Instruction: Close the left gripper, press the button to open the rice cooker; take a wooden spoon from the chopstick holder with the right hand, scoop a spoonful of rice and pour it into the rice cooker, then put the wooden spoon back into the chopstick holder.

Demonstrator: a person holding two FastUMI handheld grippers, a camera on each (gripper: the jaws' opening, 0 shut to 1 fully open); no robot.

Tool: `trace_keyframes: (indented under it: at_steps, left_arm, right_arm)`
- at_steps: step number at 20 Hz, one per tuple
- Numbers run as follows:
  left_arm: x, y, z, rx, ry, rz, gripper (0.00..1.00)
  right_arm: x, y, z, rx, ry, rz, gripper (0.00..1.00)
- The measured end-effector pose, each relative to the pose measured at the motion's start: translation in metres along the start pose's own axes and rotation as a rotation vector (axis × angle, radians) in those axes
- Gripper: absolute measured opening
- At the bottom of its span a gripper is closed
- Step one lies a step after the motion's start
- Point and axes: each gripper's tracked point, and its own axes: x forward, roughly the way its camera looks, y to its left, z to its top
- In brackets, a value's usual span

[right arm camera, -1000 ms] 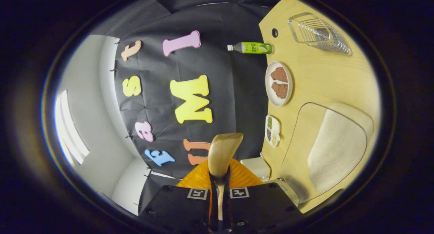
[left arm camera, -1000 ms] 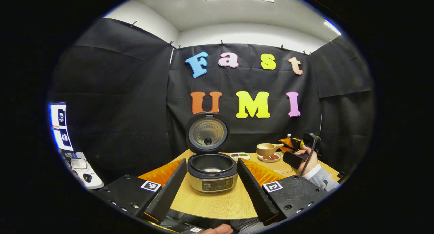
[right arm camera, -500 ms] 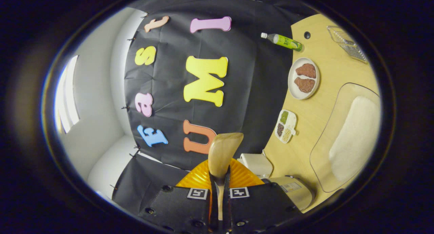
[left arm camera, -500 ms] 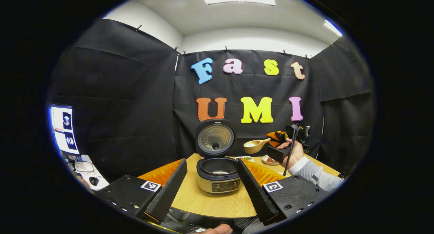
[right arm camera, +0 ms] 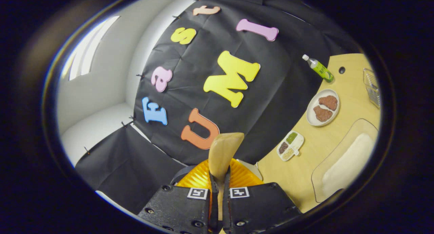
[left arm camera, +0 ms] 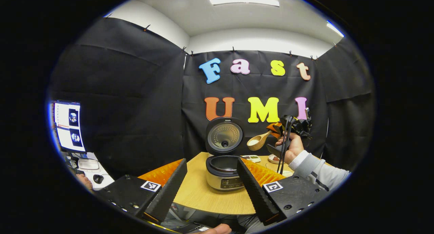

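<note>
from the left gripper view, left gripper (left arm camera: 212, 179) is sitting wide open, holding nothing, low in front of the rice cooker (left arm camera: 225, 173), whose lid is standing up. right gripper (left arm camera: 275, 131) is carrying the wooden spoon (left arm camera: 257, 142) with rice in its bowl, up high and just right of the pot.

over in the right gripper view, right gripper (right arm camera: 218, 196) is clamping narrow on the wooden spoon (right arm camera: 222, 152) handle, rice container (right arm camera: 342, 161) lying off to the side on the table (right arm camera: 305, 173).

step looks like carry-to-pour. next move likely needs the spoon over the pot, then tipping.
</note>
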Motion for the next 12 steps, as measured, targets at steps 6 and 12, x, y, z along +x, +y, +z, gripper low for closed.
trace_keyframes:
  at_steps: [6,12]
  left_arm:
    - [-0.003,0.006,-0.006,-0.009,0.009,0.004,0.94]
    - [-0.007,0.010,-0.007,-0.023,0.003,0.006,0.94]
  right_arm:
    - [0.006,0.003,-0.024,-0.210,0.024,-0.017,0.10]
    - [0.008,0.019,-0.047,-0.368,0.050,0.006,0.10]
